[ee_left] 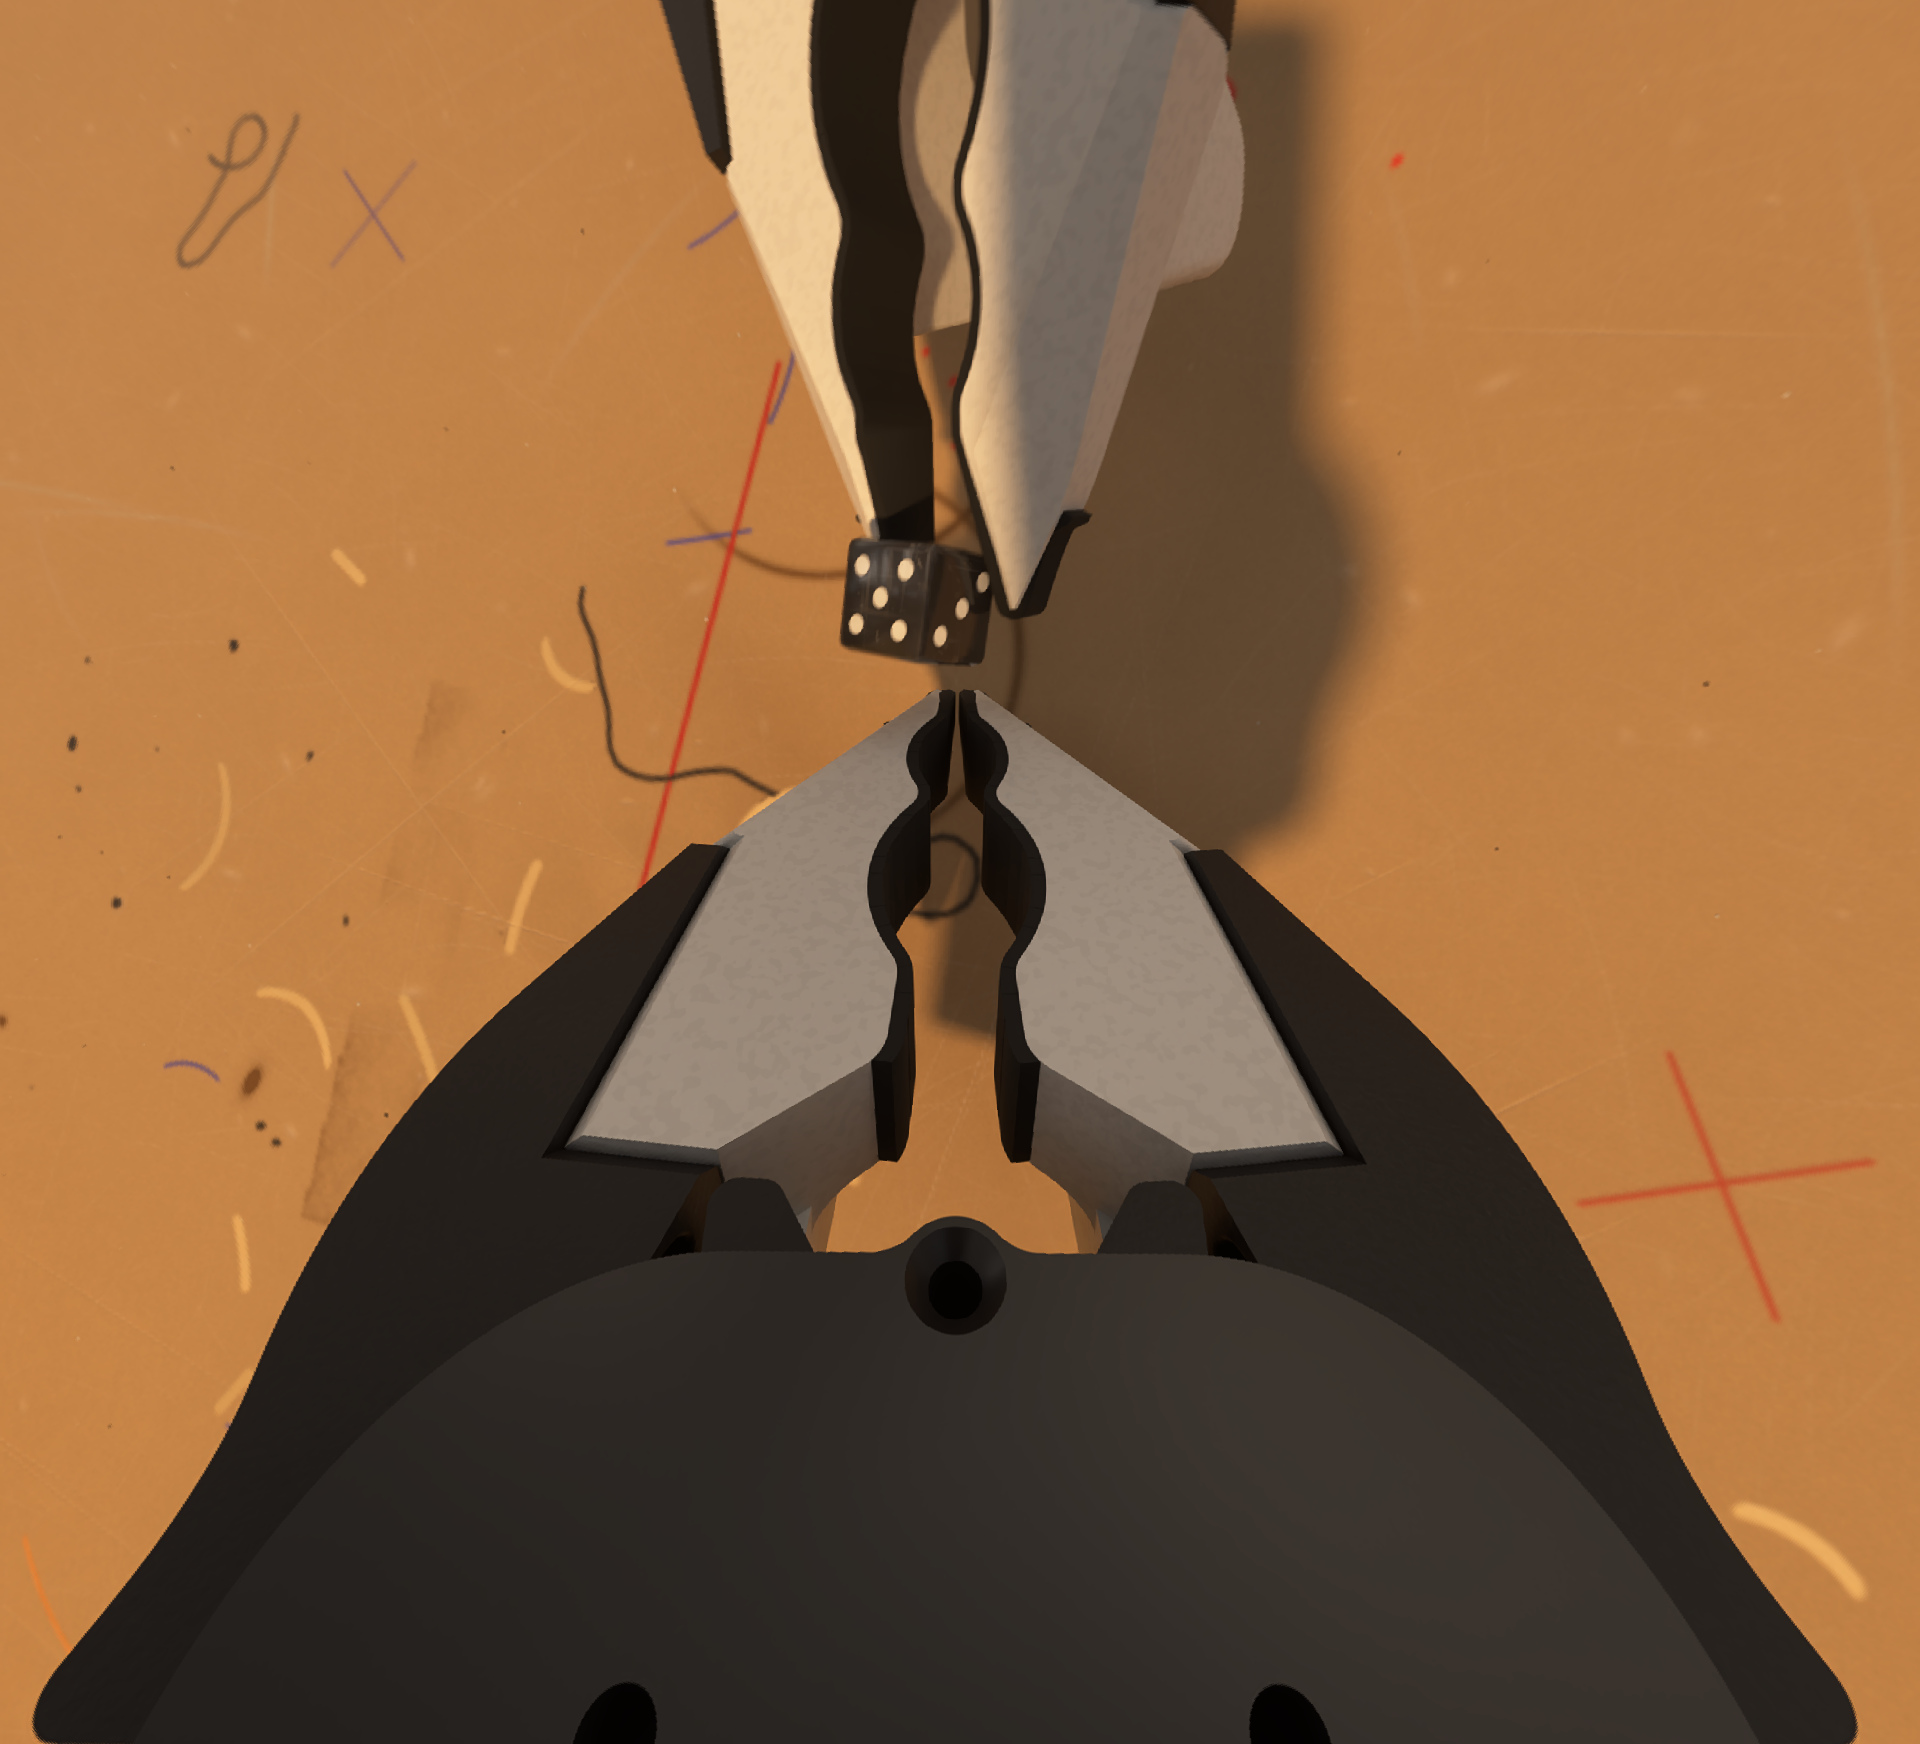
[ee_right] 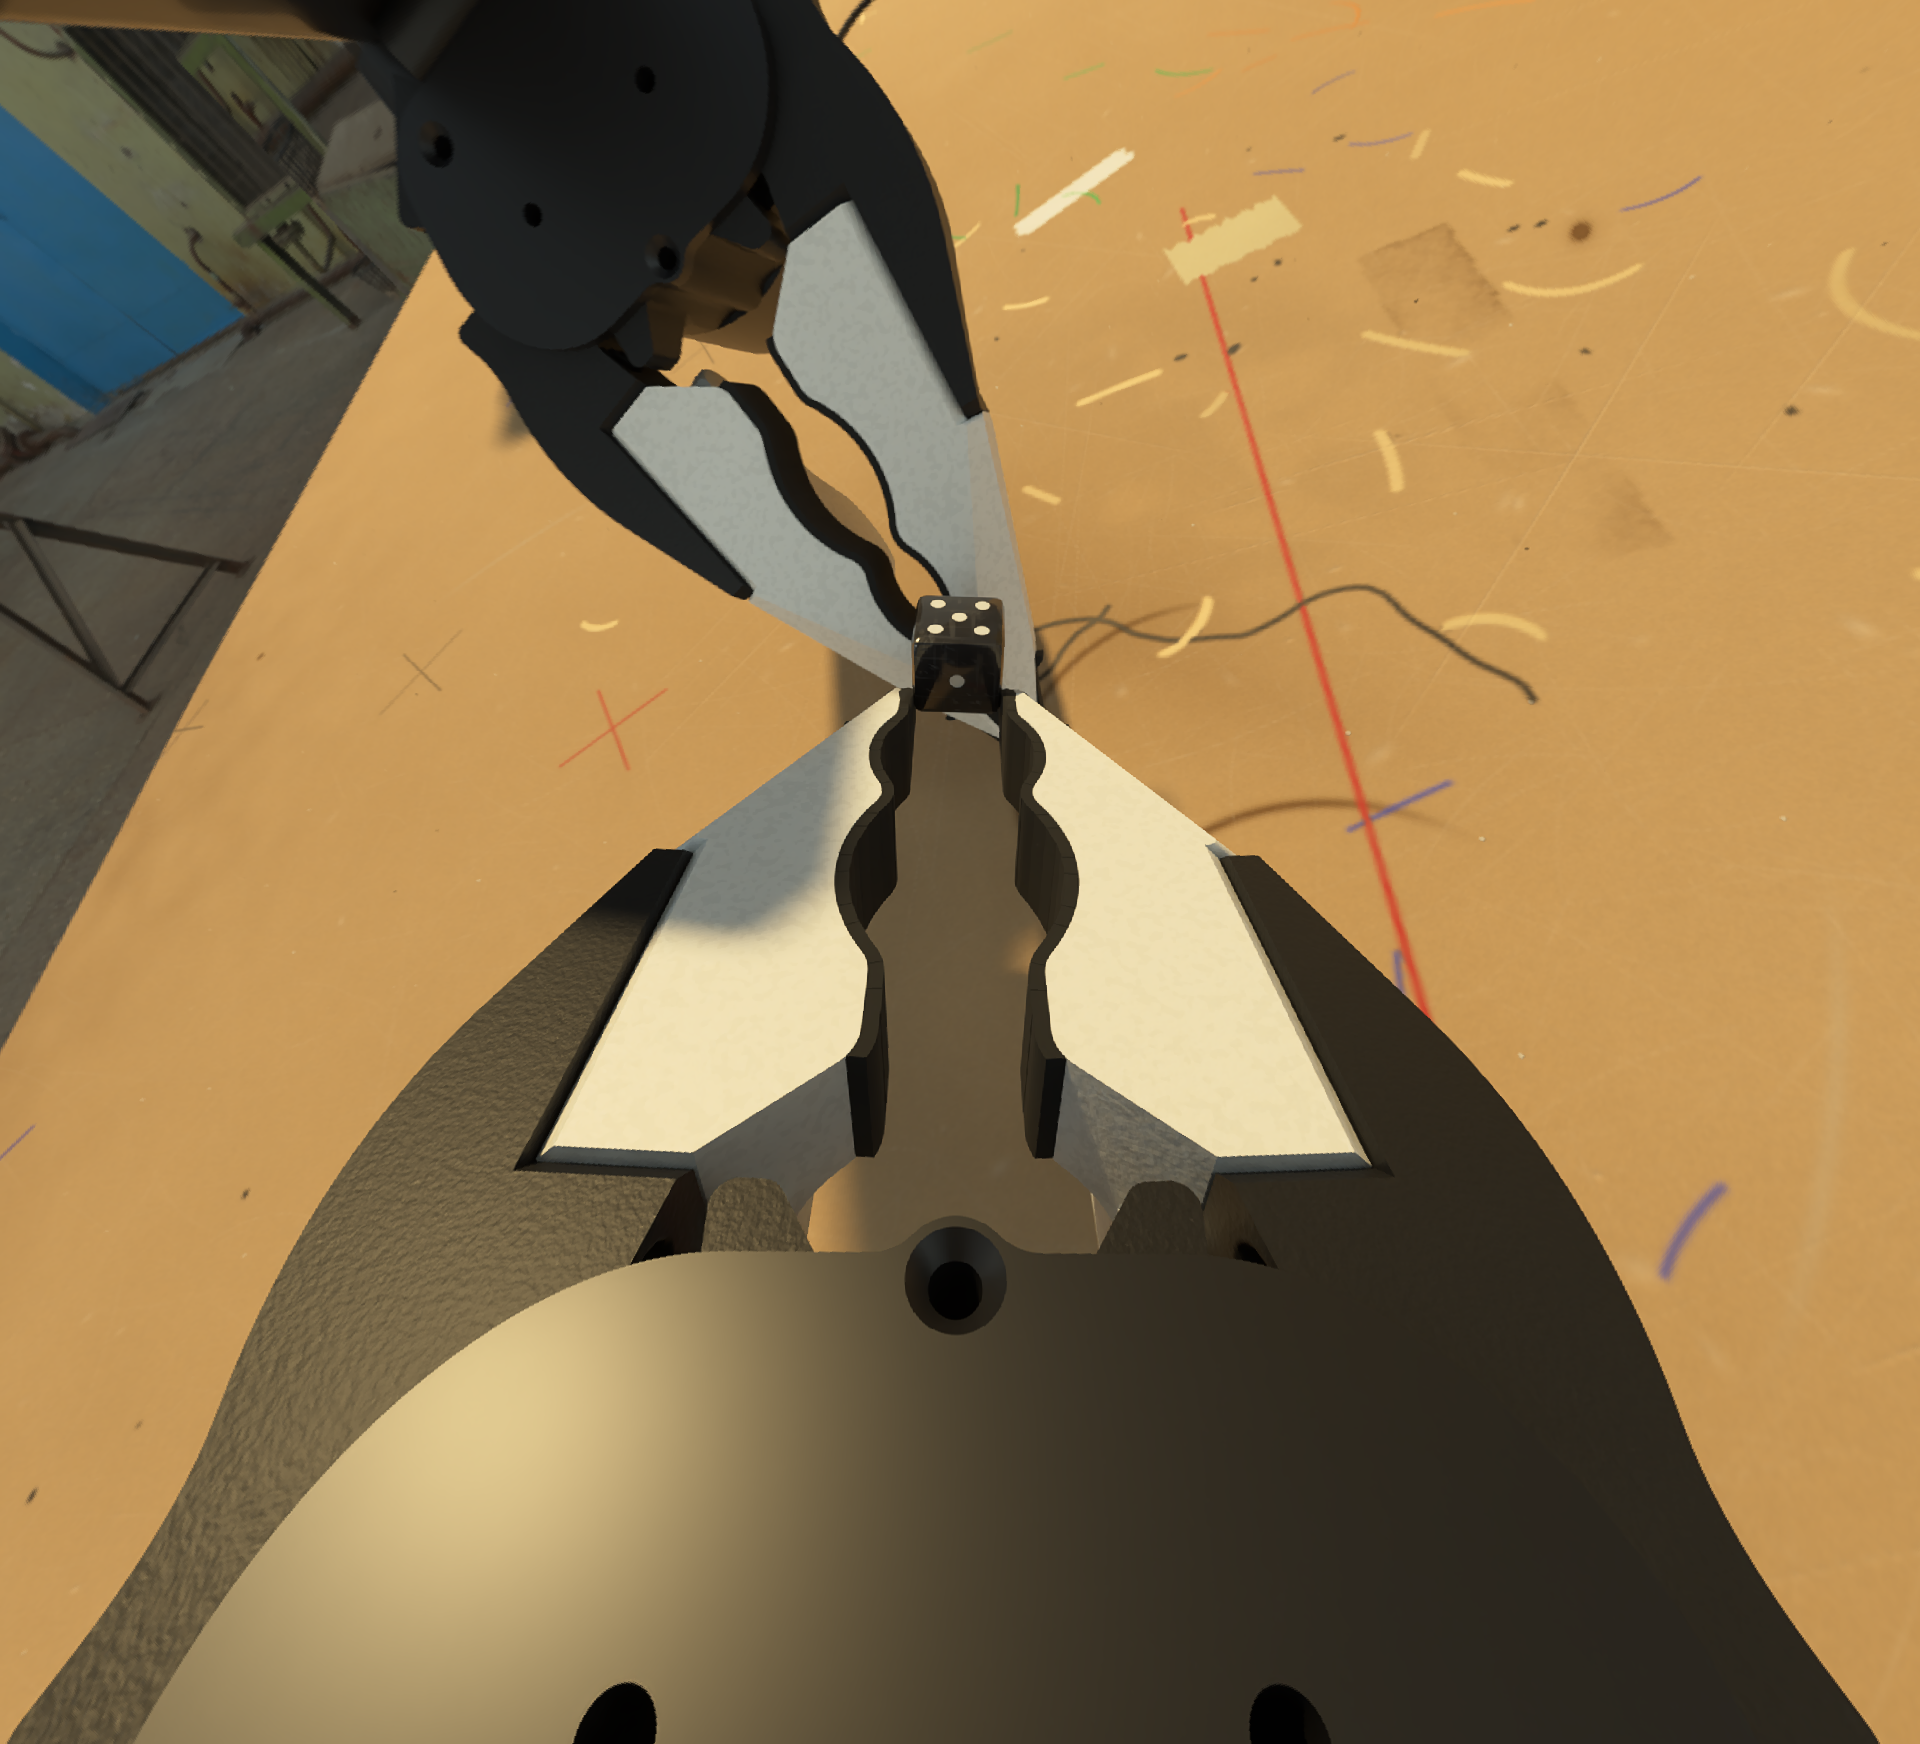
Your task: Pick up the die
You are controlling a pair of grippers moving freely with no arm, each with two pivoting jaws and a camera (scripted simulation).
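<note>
Small black cube die (ee_right: 957, 655) with cream pips, glossy like polished plastic, faint sheen on its faces. Orange-tan desk (ee_right: 1558, 863), matt, scuffed, marked with fine scratches, pen strokes and dull stains. Left tongs (ee_left: 954, 695): matt black plastic shell, pale fingers (ee_left: 810, 915) with a fine grainy, stone-like texture, black rubbery wavy pads. Right tongs (ee_right: 957, 707): same finish, shell looking pebbled under light.

Left claw (ee_left: 954, 695) closed, tips together; right claw (ee_right: 956, 702) slightly parted, pinching at its tips
</note>
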